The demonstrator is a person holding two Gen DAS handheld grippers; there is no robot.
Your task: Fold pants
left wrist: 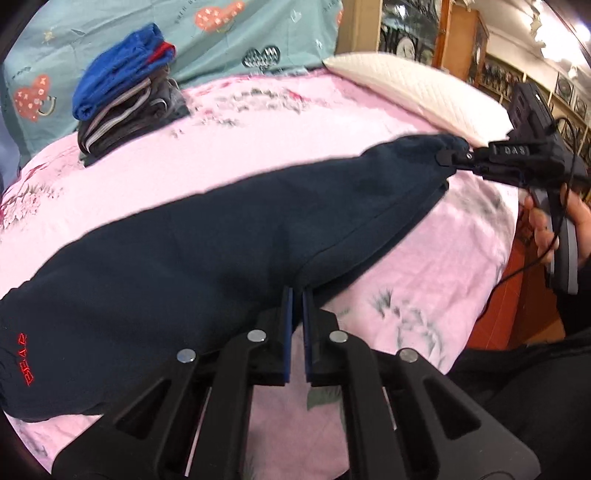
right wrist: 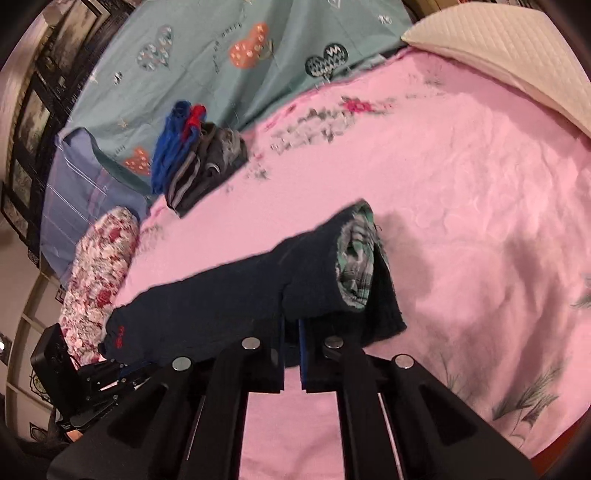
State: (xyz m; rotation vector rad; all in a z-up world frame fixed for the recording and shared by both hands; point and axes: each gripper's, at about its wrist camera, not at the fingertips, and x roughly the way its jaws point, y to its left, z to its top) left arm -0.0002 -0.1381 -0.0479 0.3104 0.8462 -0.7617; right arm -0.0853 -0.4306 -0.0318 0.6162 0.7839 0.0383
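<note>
Dark navy pants (left wrist: 184,251) with a red logo (left wrist: 26,358) lie stretched across the pink bedsheet (left wrist: 258,147). My left gripper (left wrist: 297,299) is shut on their near edge, about midway along. At the far right, my right gripper (left wrist: 448,158) is shut on the cuff end, and a person's hand (left wrist: 543,225) holds its handle. In the right wrist view the pants (right wrist: 221,295) drape over the right gripper (right wrist: 291,328), whose blue pads pinch the cloth. The cuff opening shows a green plaid lining (right wrist: 356,266). The left gripper (right wrist: 125,371) sits at the lower left by the logo end.
A stack of folded clothes (left wrist: 122,99) with a blue garment on top sits at the back of the bed. Behind it lies a teal quilt (left wrist: 240,33). A white pillow (left wrist: 417,88) is at the right. A floral pillow (right wrist: 99,273) lies at the left edge.
</note>
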